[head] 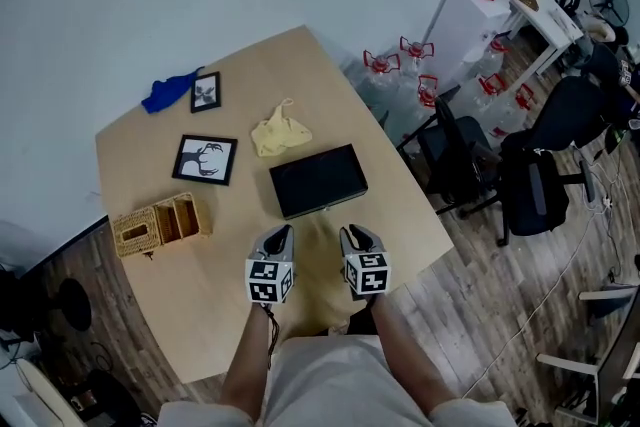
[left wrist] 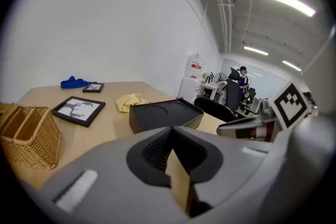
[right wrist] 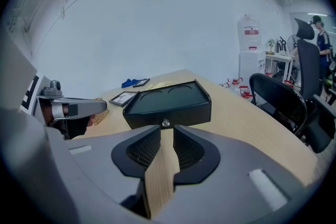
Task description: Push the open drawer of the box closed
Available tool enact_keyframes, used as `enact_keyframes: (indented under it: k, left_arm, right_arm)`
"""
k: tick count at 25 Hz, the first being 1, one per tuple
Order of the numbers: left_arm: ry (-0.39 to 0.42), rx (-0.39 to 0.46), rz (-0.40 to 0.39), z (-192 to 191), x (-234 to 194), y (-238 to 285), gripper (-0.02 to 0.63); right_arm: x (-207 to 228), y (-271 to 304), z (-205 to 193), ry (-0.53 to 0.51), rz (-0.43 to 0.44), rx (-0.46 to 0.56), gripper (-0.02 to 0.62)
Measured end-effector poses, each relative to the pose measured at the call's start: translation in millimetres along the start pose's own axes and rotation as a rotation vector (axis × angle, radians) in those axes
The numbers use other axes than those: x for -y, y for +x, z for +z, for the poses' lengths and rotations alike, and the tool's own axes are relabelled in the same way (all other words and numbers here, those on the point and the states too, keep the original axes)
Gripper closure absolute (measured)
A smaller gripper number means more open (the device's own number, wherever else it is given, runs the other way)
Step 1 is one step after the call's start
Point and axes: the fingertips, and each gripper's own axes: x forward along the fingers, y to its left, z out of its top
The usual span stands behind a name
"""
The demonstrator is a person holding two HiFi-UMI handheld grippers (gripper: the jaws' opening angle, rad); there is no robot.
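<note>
My left gripper [head: 283,231] and right gripper [head: 350,233] are both pinched shut, holding 0 things. The right one sits just in front of the flat black rectangular box [head: 318,179], pointing at its small metal knob [right wrist: 166,123].

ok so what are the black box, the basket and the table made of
Black box: matte black, maybe painted wood or plastic, can't tell; small shiny metal-looking knob. Basket: woven wicker or rattan, tan open weave. Table: pale wood-look top, faint grain, possibly laminate.
</note>
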Motion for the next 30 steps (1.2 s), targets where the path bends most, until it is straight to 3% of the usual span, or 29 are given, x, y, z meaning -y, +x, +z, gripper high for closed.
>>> enact_keyframes:
  k: [4, 10, 13, 16, 30]
  left_arm:
    - [-0.048, 0.005, 0.005, -3.7, 8.5, -13.4, 0.554]
    - [-0.024, 0.006, -0.029, -10.8, 29.7, -16.9, 0.554]
    - [-0.006, -0.005, -0.039, -16.8, 31.1, -18.3, 0.554]
    - [-0.045, 0.005, -0.034, -19.2, 28.8, -21.8, 0.554]
    - [-0.063, 0.01, -0.011, -29.8, 32.2, -38.1, 0.554]
  right_arm:
    - [-8.2, -8.7, -12.1, 0.02, 0.017, -0.01, 0.52]
    - [-13.0, -14.7, -9.1, 0.002, 0.022, 0.007, 0.523]
    - [-15.4, -18.3, -4.1, -0.008, 0.015, 0.023, 0.568]
    - [-16.5, -20.7, -3.0, -0.019, 0.009, 0.031, 0.594]
    - [-23.9, -25.3, -9.5, -0.056, 0.048, 0.02, 0.594]
